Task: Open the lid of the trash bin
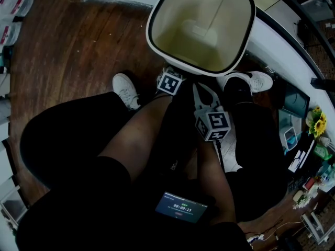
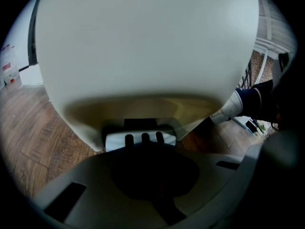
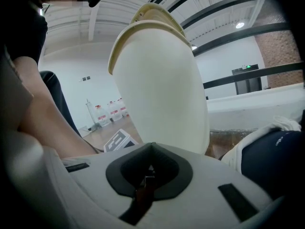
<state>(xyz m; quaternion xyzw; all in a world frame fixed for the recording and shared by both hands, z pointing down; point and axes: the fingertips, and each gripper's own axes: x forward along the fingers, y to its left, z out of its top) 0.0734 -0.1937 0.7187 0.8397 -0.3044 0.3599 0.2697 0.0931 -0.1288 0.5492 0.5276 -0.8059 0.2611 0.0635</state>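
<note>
The trash bin (image 1: 175, 14) is standing on the wooden floor (image 1: 73, 46) right in front of the crouching person, and from above I'm looking straight into its pale, empty inside. The lid (image 3: 157, 11) is tipping up and back behind the bin's mouth, so the opening looks done or very nearly so.

The left gripper (image 1: 171, 80) is sitting low at the foot of the bin, jaws drawn together with nothing between them, its tip right against the ribbed pedal (image 2: 141, 138) sticking out from the bin's base. My guess is that it's working as a blunt pusher, bearing down on that pedal to hold the lid up, which would explain the narrow, empty jaws.

The right gripper (image 1: 201, 95) is waiting a little farther from the bin's base, also pinched narrow on nothing, angled up at the bin's side, and seemingly idle.

Two white sneakers (image 1: 125, 90) are planted either side of the bin's front, probably for balance.
</note>
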